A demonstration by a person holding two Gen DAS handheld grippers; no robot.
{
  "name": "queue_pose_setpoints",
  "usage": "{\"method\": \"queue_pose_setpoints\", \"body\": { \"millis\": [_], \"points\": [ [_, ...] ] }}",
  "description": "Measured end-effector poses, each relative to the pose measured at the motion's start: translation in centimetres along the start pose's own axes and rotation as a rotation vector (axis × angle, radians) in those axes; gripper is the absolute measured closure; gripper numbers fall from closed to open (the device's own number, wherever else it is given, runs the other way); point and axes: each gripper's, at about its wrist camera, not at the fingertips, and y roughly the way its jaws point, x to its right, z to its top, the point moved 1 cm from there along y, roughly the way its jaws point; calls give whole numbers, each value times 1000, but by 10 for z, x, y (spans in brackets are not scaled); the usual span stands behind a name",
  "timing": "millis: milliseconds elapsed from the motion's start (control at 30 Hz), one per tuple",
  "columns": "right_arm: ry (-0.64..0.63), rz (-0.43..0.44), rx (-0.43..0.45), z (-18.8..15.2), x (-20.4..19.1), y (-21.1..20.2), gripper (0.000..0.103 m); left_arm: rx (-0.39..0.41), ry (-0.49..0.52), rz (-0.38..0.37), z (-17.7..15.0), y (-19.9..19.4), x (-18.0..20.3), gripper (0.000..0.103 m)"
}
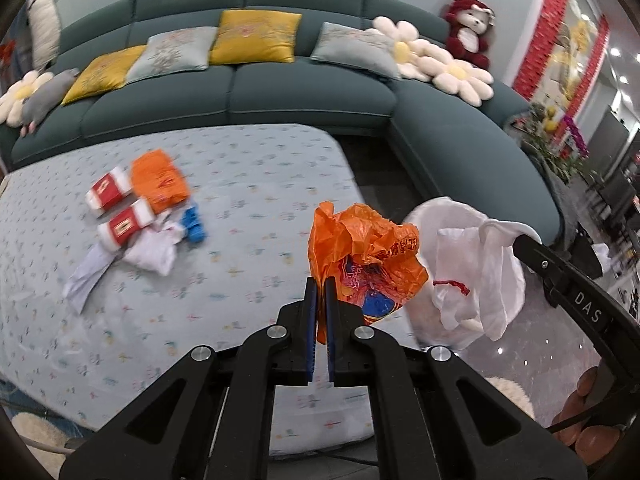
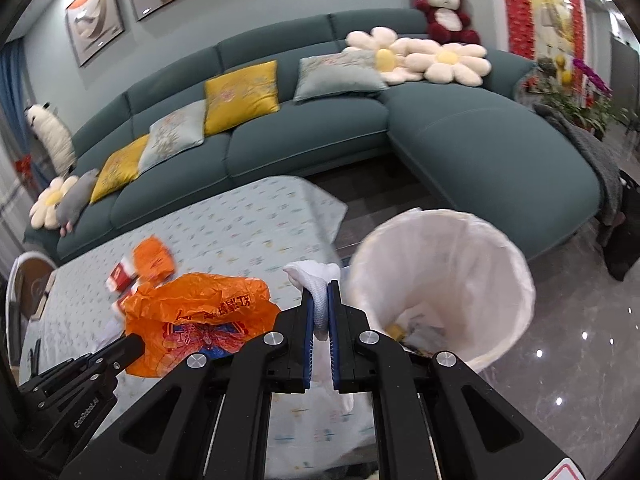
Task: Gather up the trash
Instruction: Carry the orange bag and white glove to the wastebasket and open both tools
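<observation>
My left gripper (image 1: 320, 284) is shut on a crumpled orange plastic bag (image 1: 368, 256) and holds it above the table's right edge, beside the bin. The bag also shows in the right wrist view (image 2: 200, 320). My right gripper (image 2: 321, 292) is shut on a white bag handle (image 2: 316, 276), the liner of the white trash bin (image 2: 440, 280); the bin also shows in the left wrist view (image 1: 472, 272). Some trash lies at the bin's bottom (image 2: 412, 328). On the table remain two red-and-white packs (image 1: 116, 208), another orange bag (image 1: 160, 180), white tissues (image 1: 132, 256) and a blue item (image 1: 194, 224).
The table wears a pale blue patterned cloth (image 1: 240, 200). A teal sofa (image 1: 280, 92) with cushions and plush toys curves behind it and to the right. The bin stands on a glossy grey floor (image 2: 560, 360) off the table's right edge.
</observation>
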Motion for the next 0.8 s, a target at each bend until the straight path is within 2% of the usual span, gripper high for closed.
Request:
{"method": "queue_pose_setpoints", "body": {
  "millis": [467, 800],
  "points": [
    [102, -118, 38, 18, 85, -3, 97, -22, 116, -68, 20, 34, 76, 99],
    [136, -138, 15, 21, 115, 19, 97, -73, 168, -99, 27, 72, 122, 99]
  ]
}}
